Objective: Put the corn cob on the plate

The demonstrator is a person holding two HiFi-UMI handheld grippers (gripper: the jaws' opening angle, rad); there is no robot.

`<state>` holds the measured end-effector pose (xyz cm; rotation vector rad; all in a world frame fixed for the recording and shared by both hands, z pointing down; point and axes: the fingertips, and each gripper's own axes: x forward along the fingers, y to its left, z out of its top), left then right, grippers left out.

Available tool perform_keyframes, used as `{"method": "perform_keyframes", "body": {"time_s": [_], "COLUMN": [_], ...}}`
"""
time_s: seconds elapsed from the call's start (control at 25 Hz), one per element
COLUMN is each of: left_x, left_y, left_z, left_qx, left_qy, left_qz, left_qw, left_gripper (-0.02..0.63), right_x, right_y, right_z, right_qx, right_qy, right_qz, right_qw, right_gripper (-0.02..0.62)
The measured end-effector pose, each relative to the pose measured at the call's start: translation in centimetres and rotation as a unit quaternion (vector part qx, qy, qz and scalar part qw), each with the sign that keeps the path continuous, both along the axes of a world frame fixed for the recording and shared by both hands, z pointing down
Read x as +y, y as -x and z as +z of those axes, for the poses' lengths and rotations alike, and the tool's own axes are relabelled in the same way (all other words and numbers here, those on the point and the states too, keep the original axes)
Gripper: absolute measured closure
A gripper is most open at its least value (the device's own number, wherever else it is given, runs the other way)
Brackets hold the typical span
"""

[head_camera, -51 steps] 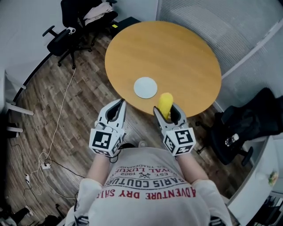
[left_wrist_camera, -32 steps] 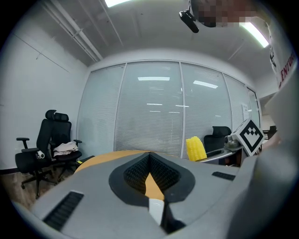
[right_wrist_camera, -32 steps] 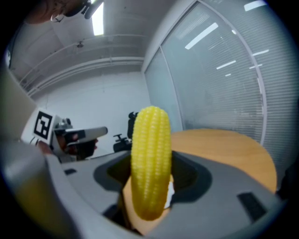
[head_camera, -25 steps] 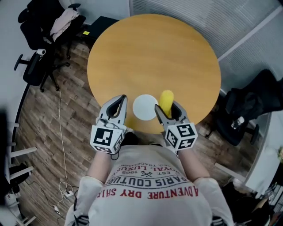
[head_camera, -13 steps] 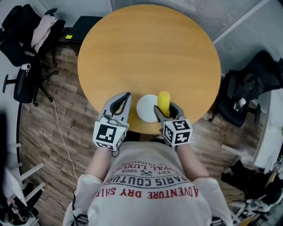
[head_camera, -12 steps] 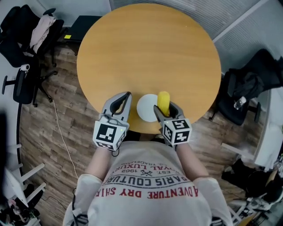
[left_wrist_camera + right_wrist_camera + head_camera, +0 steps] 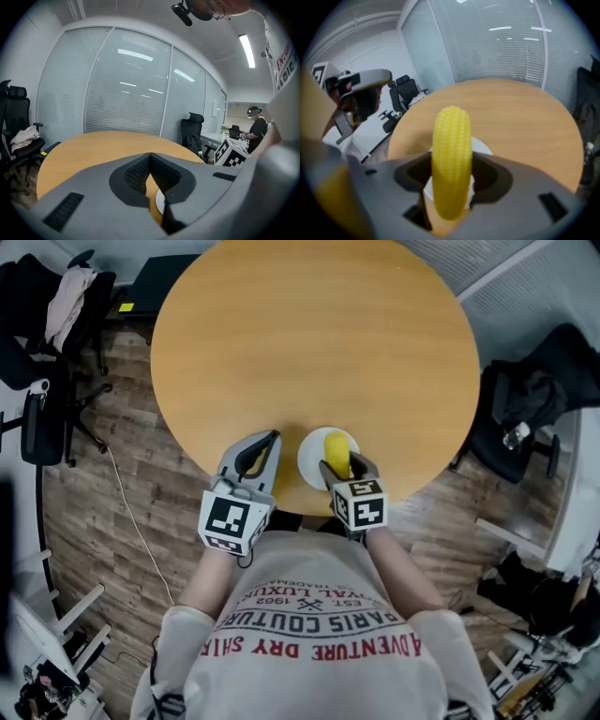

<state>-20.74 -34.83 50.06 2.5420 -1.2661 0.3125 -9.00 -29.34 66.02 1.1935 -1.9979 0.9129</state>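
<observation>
A yellow corn cob [image 7: 336, 451] [image 7: 450, 159] is clamped in my right gripper [image 7: 339, 465] [image 7: 449, 187], which is shut on its lower half. The cob hangs over a small white plate [image 7: 315, 452] [image 7: 483, 147] that lies near the front edge of the round wooden table [image 7: 314, 343]. Whether the cob touches the plate I cannot tell. My left gripper [image 7: 255, 454] [image 7: 151, 180] hovers to the left of the plate at the table's edge. Its jaws are shut with nothing between them, and a sliver of the plate [image 7: 160, 202] shows beyond them.
Black office chairs stand to the left [image 7: 47, 306] and right [image 7: 530, 395] of the table, the left one draped with clothes. A white cable [image 7: 131, 521] trails on the wood floor. A second person [image 7: 257, 126] stands at the far right in the left gripper view.
The right gripper has carried the corn cob from right of the plate to over it. The left gripper stayed beside the plate; the view closed in on the table.
</observation>
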Motion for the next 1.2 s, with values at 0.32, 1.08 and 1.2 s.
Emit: {"method": "perform_keyframes", "body": {"time_s": [0.32,1.08,1.2], "left_x": [-0.2,-0.7,-0.6], "left_y": [-0.6,0.7,0.5], "left_z": [1.0,0.9,0.8], "left_qx": [-0.002,0.003,0.007], "left_qy": [0.014,0.009,0.013], "left_qz": [0.021,0.009,0.007], "left_qw": [0.9997,0.9999,0.9999], "left_gripper": [0.574,0.574,0.574], "right_x": [-0.6,-0.4,-0.4], "right_y": [0.7,1.1,1.1], "right_z": [2.5,4.3,4.2], "right_qx": [0.024,0.064,0.063], "right_qy": [0.033,0.049,0.053], "right_qz": [-0.003,-0.003,-0.006], "right_qw": [0.999,0.997,0.997], "right_gripper": [0.33,0.33,0.33]}}
